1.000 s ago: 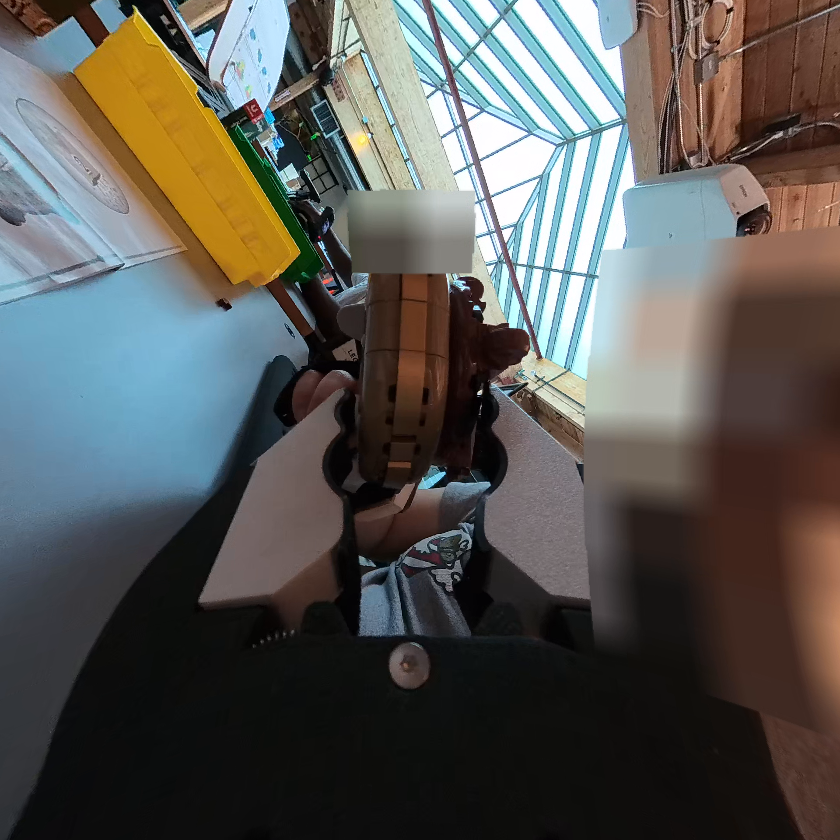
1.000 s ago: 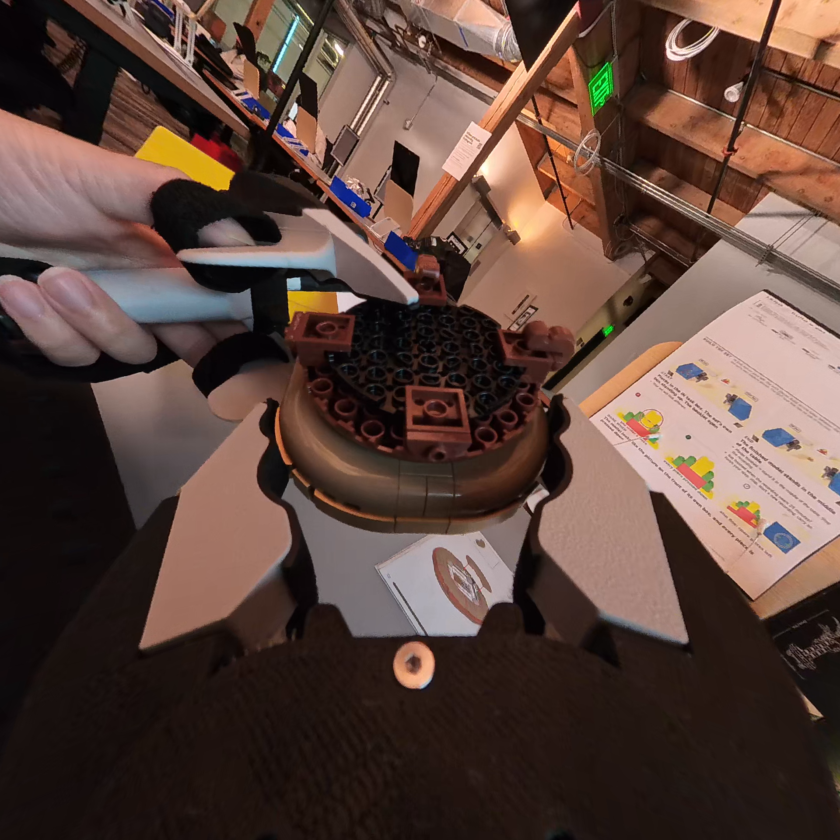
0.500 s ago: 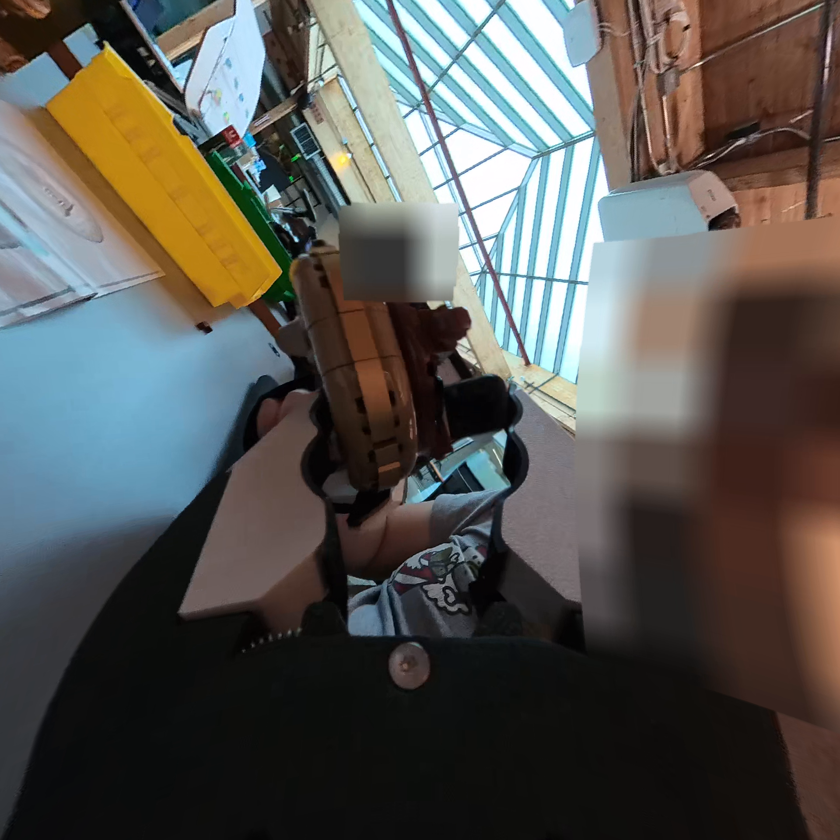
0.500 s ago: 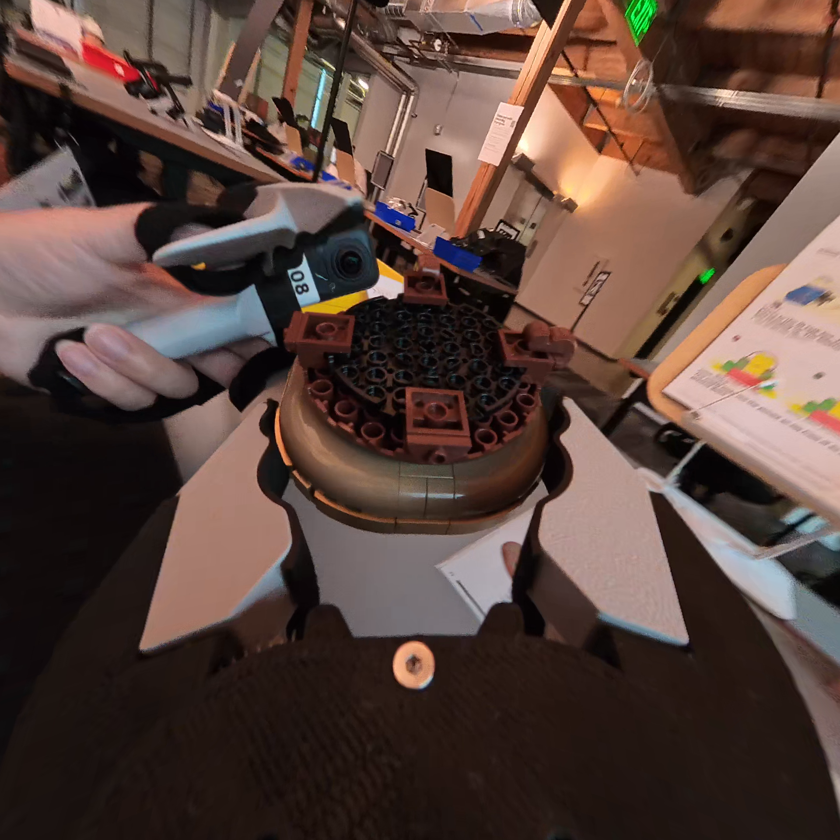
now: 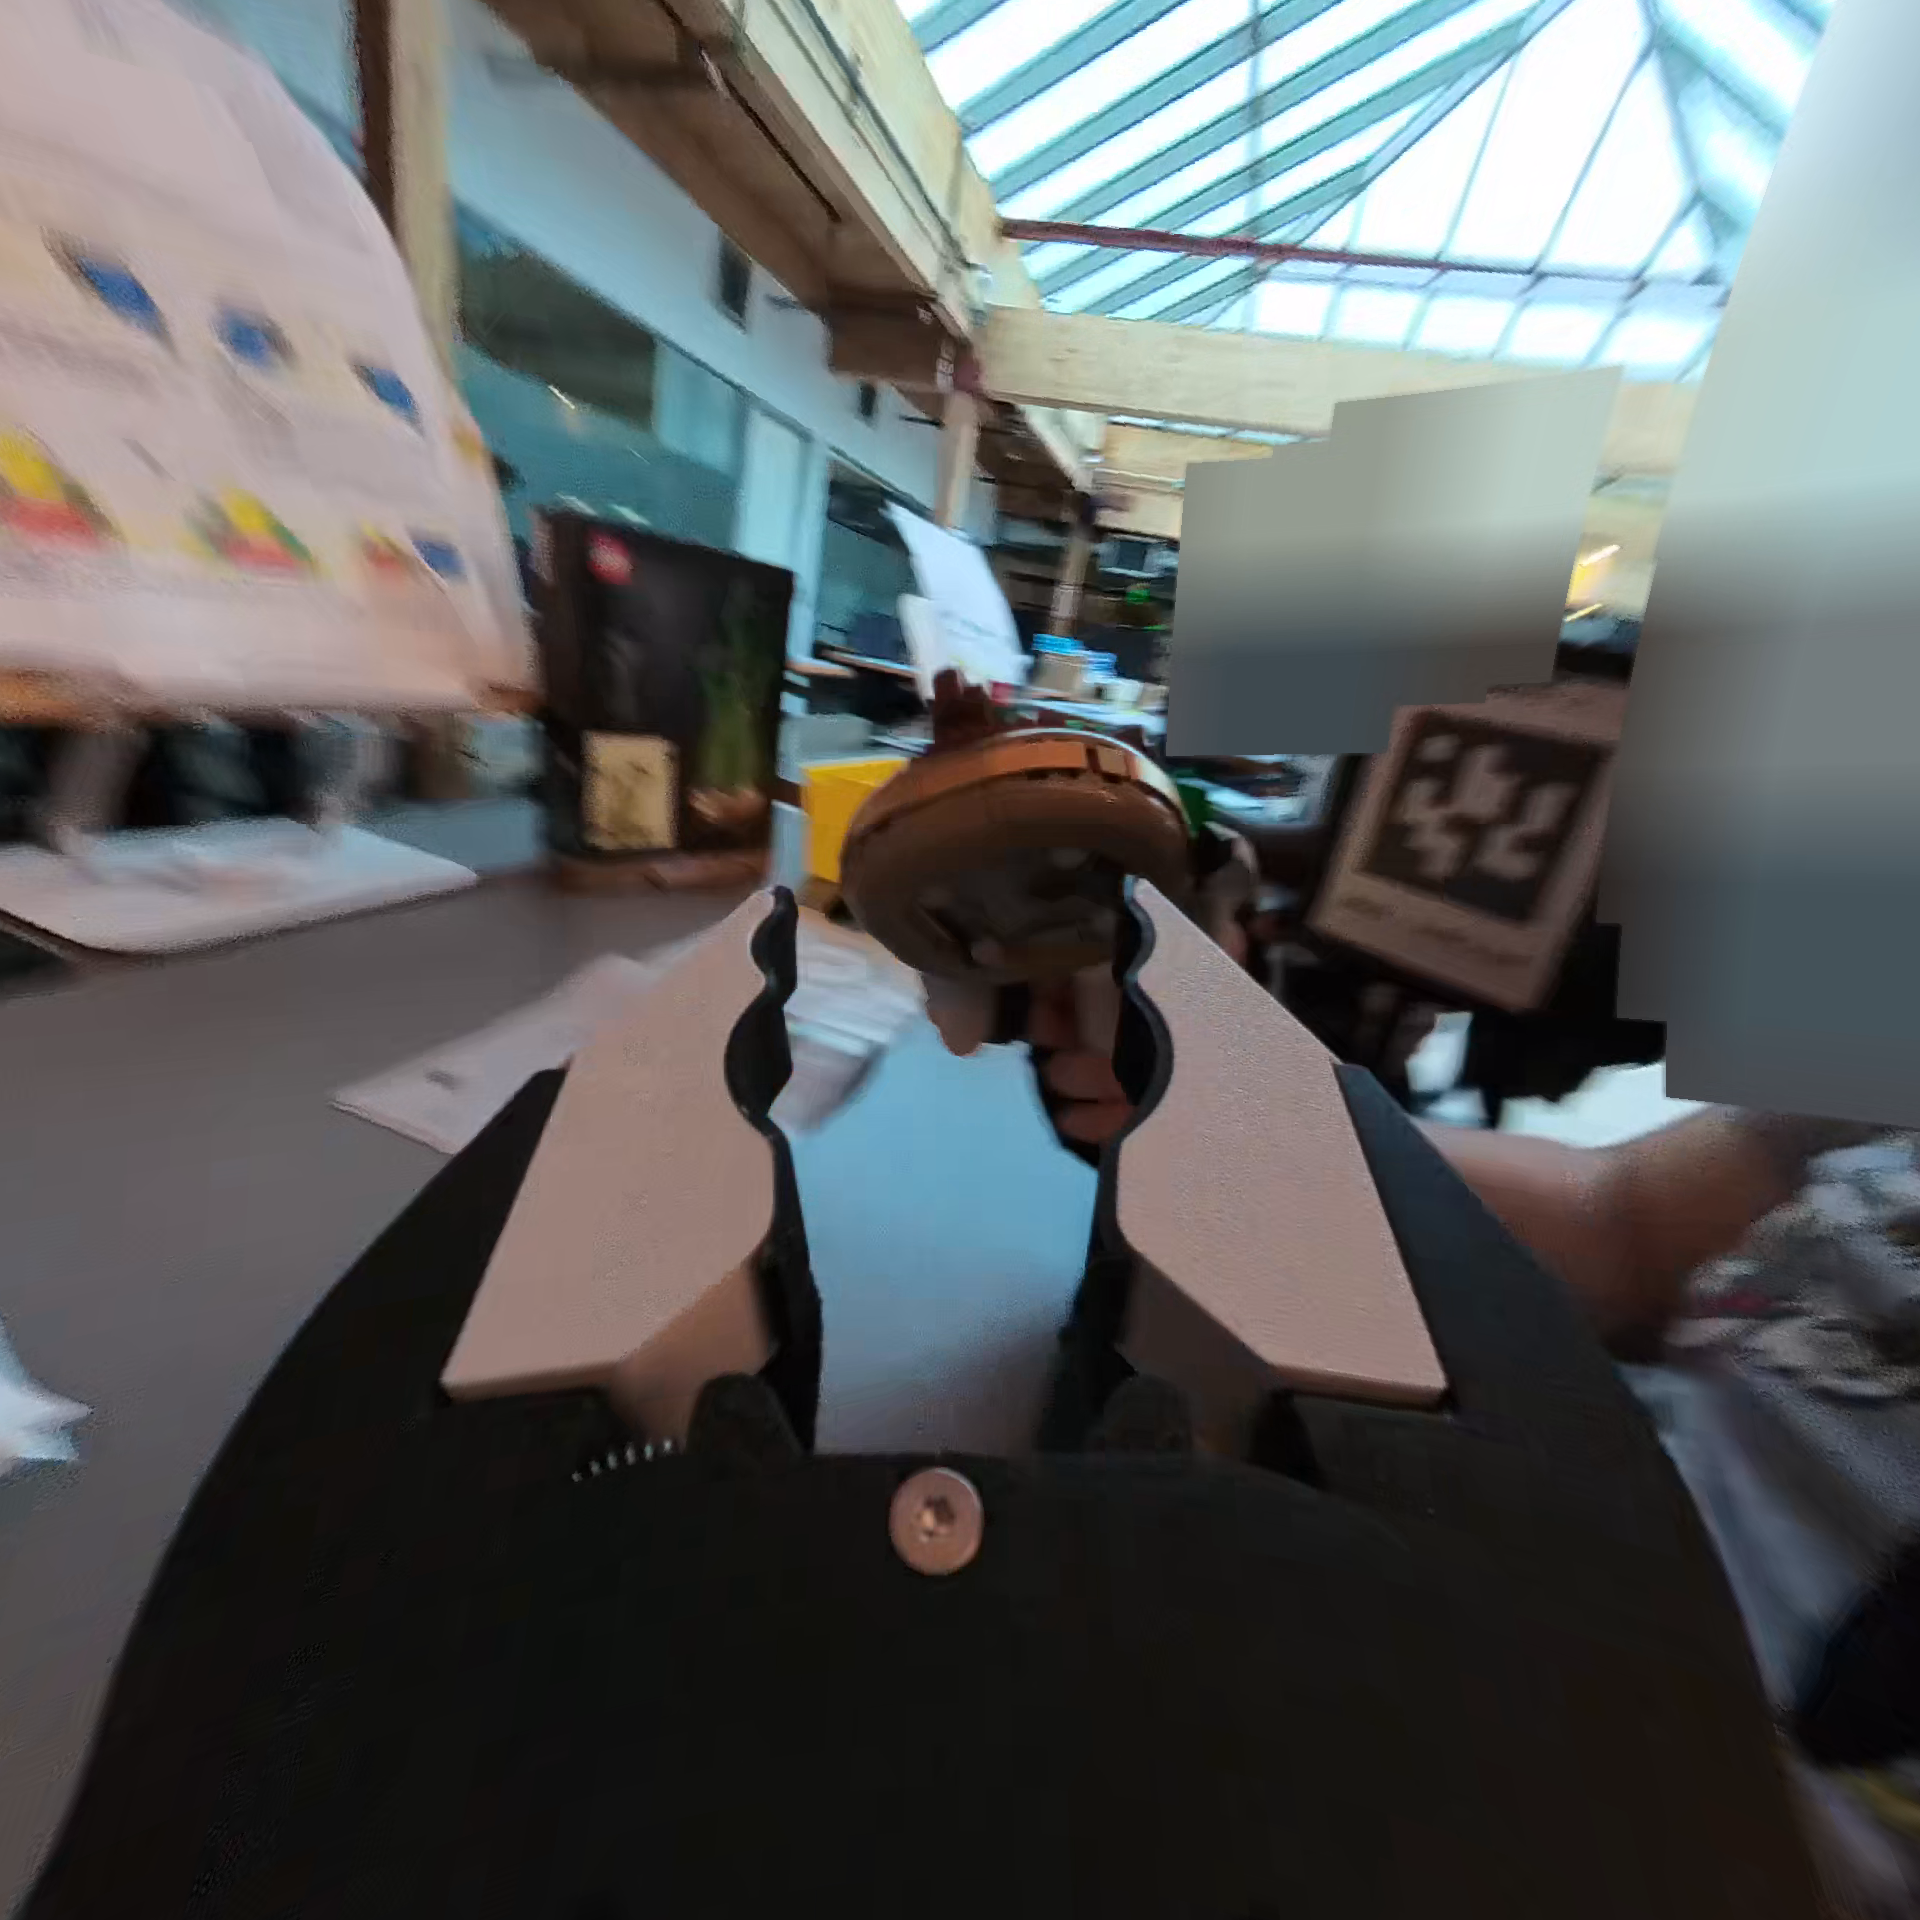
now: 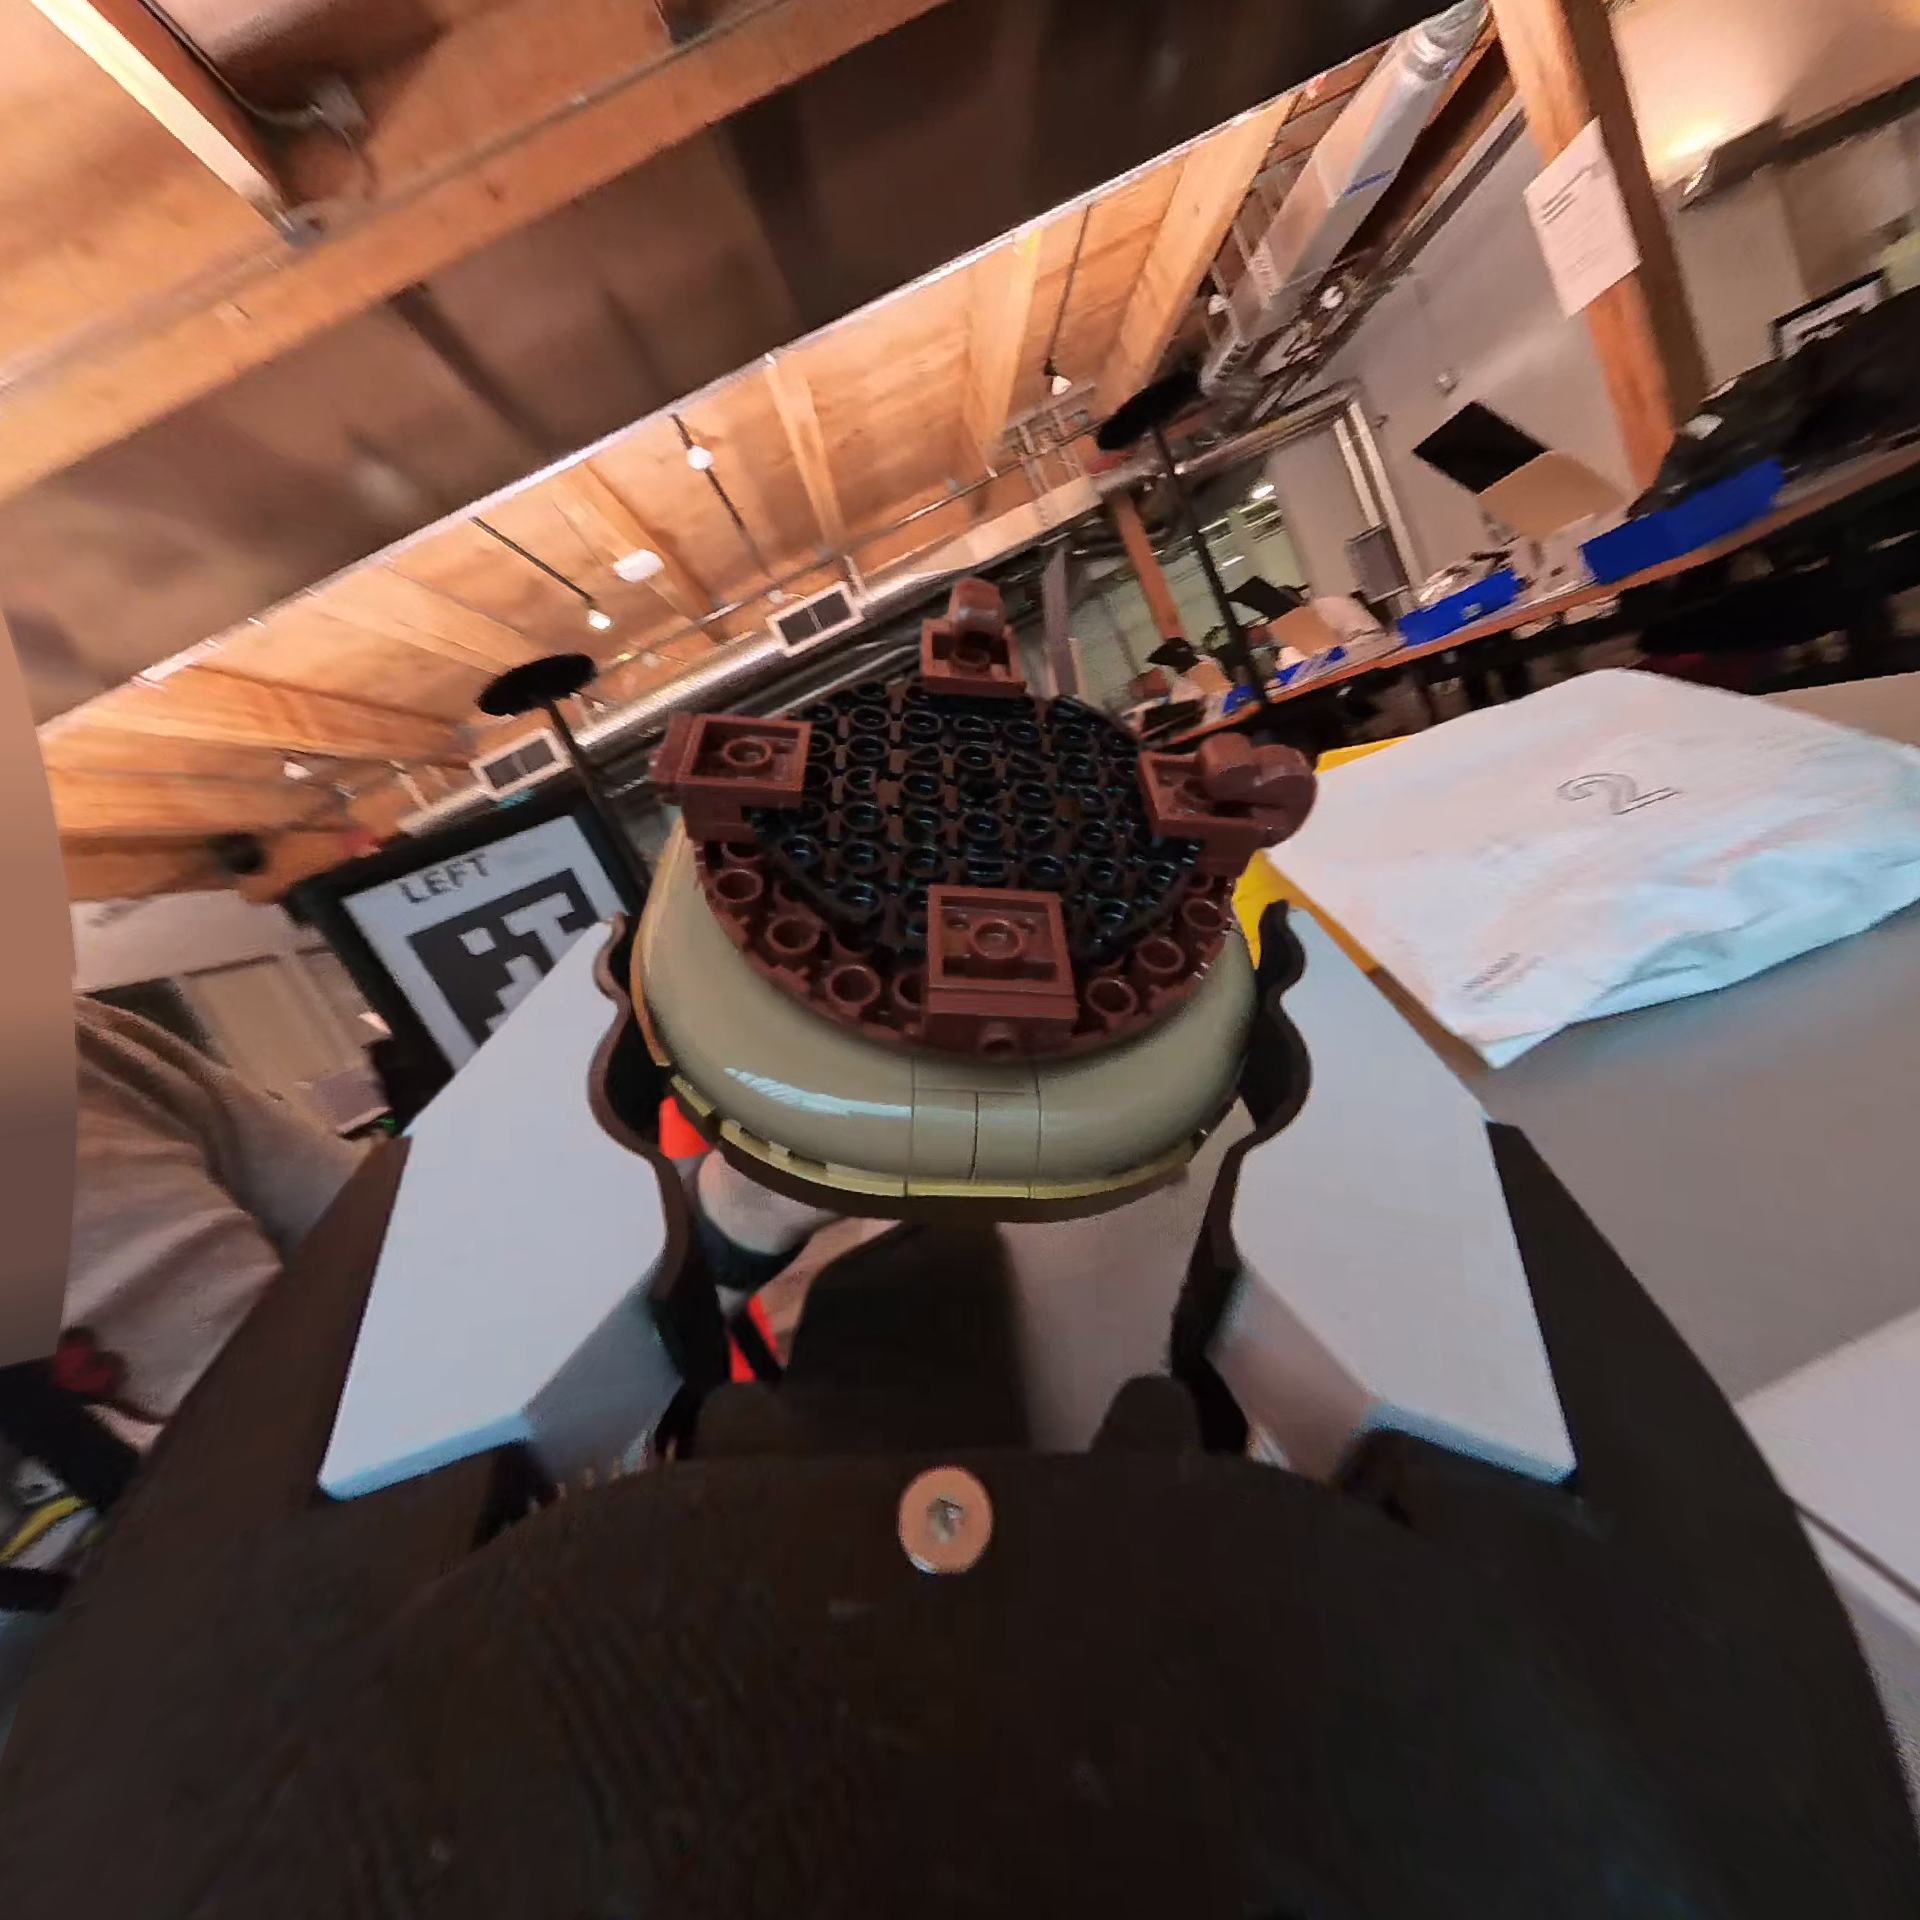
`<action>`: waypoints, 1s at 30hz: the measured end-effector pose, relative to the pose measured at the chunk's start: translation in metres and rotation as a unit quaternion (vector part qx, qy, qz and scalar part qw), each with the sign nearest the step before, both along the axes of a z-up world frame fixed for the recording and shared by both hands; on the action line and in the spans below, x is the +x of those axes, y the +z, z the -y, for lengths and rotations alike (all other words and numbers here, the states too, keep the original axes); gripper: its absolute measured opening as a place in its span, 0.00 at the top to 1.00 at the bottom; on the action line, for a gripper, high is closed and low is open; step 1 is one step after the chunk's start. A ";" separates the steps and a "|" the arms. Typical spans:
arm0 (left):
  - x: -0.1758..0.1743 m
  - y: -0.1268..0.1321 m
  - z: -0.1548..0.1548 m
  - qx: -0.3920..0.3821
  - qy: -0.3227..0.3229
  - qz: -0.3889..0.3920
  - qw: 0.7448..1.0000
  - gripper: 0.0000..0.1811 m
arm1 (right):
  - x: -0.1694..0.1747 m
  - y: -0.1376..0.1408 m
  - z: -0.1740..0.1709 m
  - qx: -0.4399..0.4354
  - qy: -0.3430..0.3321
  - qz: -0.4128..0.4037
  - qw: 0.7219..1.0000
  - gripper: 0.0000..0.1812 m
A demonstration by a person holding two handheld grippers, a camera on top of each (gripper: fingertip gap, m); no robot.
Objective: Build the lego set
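The round lego build with an olive-tan curved rim and a dark studded top (image 6: 951, 966) sits up off the table, clamped at its rim between the two pale fingers of the right gripper (image 6: 940, 997). Four reddish-brown square pieces (image 6: 997, 951) stand around its edge, one per quarter. In the left wrist view the same build (image 5: 1013, 852) shows from below, beyond the left gripper (image 5: 951, 987), whose fingers stand apart with nothing between them.

Below lies a grey table (image 5: 208, 1091) carrying one loose printed sheet (image 5: 499, 1060), and behind it one dark upright box (image 5: 665, 717) and one yellow bin (image 5: 842, 805). A blurred instruction board with coloured pictures (image 5: 208, 416) leans at the left. One white plastic bag (image 6: 1621, 862) rests on the surface to the right of the build. Overhead run timber beams (image 6: 582, 197) and a glass skylight (image 5: 1403, 156); long workbenches fill the far room.
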State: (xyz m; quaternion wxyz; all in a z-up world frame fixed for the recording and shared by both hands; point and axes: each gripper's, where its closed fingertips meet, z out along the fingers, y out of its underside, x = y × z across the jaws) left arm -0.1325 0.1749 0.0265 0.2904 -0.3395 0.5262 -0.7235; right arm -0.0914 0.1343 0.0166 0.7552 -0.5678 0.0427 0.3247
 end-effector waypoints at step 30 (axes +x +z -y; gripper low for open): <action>0.005 -0.043 0.048 0.502 0.020 0.161 0.849 0.71 | -0.049 -0.059 -0.011 -0.193 0.193 -0.039 0.961 0.37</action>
